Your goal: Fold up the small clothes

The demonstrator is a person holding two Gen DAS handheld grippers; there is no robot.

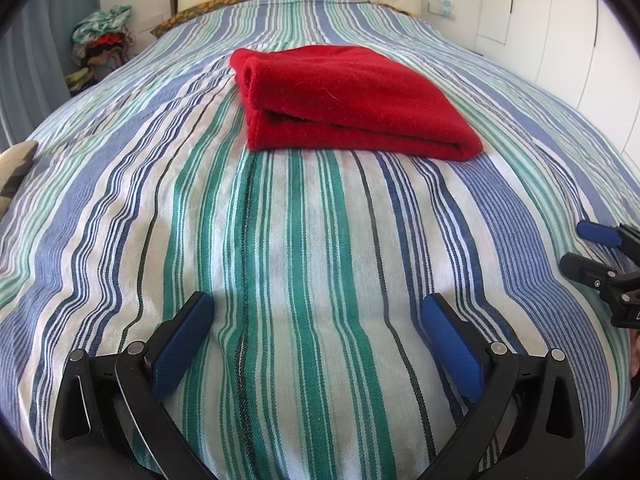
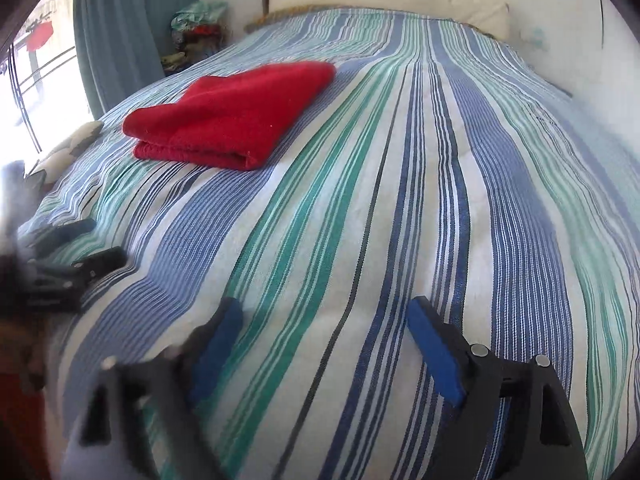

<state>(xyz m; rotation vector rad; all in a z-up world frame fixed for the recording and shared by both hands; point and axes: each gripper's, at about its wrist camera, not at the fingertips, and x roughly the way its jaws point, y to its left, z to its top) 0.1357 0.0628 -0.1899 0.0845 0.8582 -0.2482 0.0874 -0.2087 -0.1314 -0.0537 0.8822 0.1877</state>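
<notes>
Red folded garment (image 1: 352, 98) lies on the striped bedspread (image 1: 280, 260), well ahead of the left gripper (image 1: 318, 308) and, though blurred, the right gripper (image 2: 326, 314), both spread empty.

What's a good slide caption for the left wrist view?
Open left gripper hovers over the striped bedspread, facing a folded red garment; right gripper at the edge.

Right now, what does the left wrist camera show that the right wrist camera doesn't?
Only the left view shows the white cupboard doors on the right wall and the wall sockets beside the headboard. Only the right view shows the window with its railing and something red hanging outside. Both show the folded red cloth on the striped bedspread, the clothes pile in the corner, and both open grippers, left and right, holding nothing.
</notes>
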